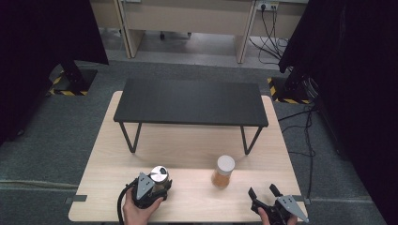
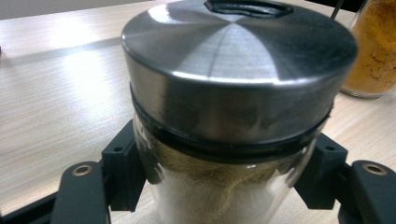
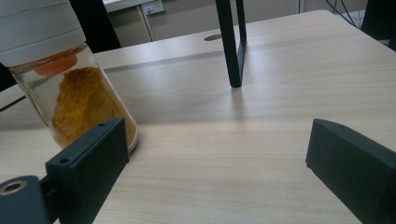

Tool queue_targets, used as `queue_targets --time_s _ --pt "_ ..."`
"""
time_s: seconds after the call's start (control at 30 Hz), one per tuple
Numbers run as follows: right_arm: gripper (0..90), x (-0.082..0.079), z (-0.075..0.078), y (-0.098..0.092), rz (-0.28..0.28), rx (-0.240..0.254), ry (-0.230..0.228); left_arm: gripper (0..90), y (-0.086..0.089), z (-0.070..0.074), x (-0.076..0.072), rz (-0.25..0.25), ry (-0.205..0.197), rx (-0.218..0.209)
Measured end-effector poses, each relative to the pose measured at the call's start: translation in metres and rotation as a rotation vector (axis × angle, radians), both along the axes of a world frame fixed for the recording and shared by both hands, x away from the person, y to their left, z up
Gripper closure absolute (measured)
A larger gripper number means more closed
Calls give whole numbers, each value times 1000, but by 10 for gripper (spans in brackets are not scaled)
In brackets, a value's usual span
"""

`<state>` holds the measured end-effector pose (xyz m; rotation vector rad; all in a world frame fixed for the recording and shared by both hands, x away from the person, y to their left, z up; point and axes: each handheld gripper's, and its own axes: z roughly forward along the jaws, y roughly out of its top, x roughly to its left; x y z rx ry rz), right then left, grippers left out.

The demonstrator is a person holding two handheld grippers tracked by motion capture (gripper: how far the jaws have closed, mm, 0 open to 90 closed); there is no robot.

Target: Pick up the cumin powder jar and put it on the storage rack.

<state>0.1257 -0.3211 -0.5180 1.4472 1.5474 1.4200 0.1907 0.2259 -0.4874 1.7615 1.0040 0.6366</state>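
Near the table's (image 1: 108, 140) front edge, left of middle, the left gripper (image 2: 219, 182) clamps the steel-lidded jar (image 2: 224, 116) on its smooth glass, so a hasty lift could let it slip or tilt. The right gripper (image 3: 215, 158) stands wide open and empty at the front right corner; reaching forward, it could knock the nearby white-capped spice jar (image 3: 70, 88) beyond it.

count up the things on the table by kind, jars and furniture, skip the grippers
jars: 2, a metal-lidded jar with pale powder and a white-lidded jar with orange powder
black shelf stands: 1, the black shelf stand at the back of the table
total: 3
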Motion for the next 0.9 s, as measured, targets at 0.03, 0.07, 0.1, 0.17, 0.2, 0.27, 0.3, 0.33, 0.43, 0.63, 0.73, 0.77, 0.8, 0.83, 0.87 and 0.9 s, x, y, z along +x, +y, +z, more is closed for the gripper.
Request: queue_targets --time_s 0.03,0.07,0.1,0.17,0.2,0.27,0.3,0.33,0.43,0.63,0.73,0.77,0.8,0.83,0.87,0.9 --pt "62 0 0 0 0 0 -1 303 0 0 0 0 0 0" --pt "62 0 0 0 0 0 -1 303 0 0 0 0 0 0" --pt "62 0 0 0 -1 -1 -1 303 0 0 0 0 0 0" --pt "62 0 0 0 -2 1 -1 304 0 0 0 -1 -1 1" --pt "62 0 0 0 -1 0 -1 304 0 0 0 -3 -2 1" --pt "62 0 0 0 -1 -1 -1 304 1 0 1 -6 -1 -2" --pt "61 0 0 0 -1 0 -1 304 2 -1 0 -7 -8 -3" --pt "62 0 0 0 -1 0 -2 304 2 -1 -1 -8 -11 -9" --pt "62 0 0 -1 -3 1 -2 304 2 0 -2 -11 -17 -8" --pt "62 0 1 -1 -4 2 -5 304 2 10 -6 -16 -43 -13" --pt "62 0 1 -2 -5 2 -7 304 2 19 -10 -17 -63 -30" --pt "61 0 1 -2 -4 2 -7 304 2 22 -11 -19 -66 -31" --pt "62 0 1 -2 -5 3 -7 305 2 25 -12 -20 -71 -32" --pt "62 0 1 -2 -5 3 -7 304 2 29 -13 -20 -74 -33" --pt "62 0 1 -2 -5 3 -7 305 2 32 -14 -19 -77 -39" --pt "62 0 1 -2 -5 3 -8 304 2 35 -15 -20 -80 -42"
